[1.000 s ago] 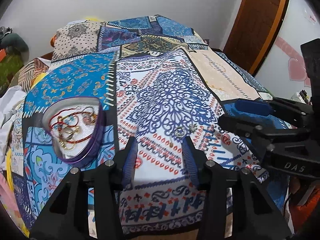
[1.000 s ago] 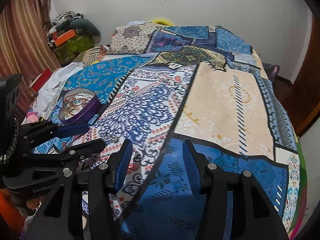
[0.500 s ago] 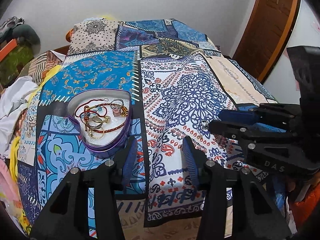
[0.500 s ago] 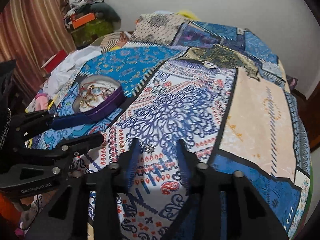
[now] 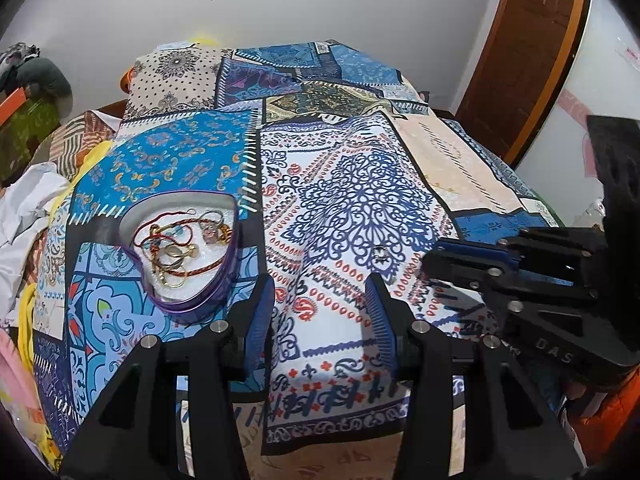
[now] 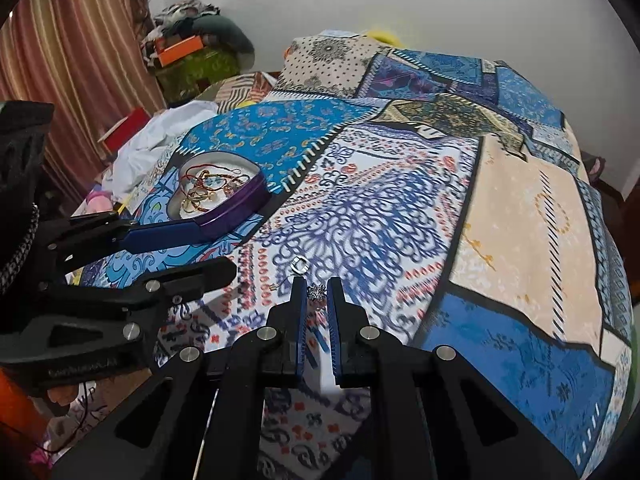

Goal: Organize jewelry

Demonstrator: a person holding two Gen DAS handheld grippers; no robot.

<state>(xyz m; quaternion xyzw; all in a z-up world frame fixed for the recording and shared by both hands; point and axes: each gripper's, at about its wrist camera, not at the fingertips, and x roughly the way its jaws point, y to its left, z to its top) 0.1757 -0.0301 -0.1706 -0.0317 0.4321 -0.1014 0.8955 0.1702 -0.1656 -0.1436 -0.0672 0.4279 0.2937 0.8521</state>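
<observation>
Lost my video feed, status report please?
Right gripper just closed on the sparkly ring. Left gripper open, empty, beside the heart tin. Silver ring loose ahead, nothing blocking.

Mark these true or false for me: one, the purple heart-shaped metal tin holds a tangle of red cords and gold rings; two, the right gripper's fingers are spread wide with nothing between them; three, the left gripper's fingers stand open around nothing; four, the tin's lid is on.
1. True. The purple heart-shaped metal tin holds a tangle of red cords and gold rings.
2. False. The right gripper has just been closing, and its fingers sit tight around a small sparkly silver piece.
3. True. The left gripper is open, with only bedspread showing between its fingers.
4. False. The tin is open and its contents show.
</observation>
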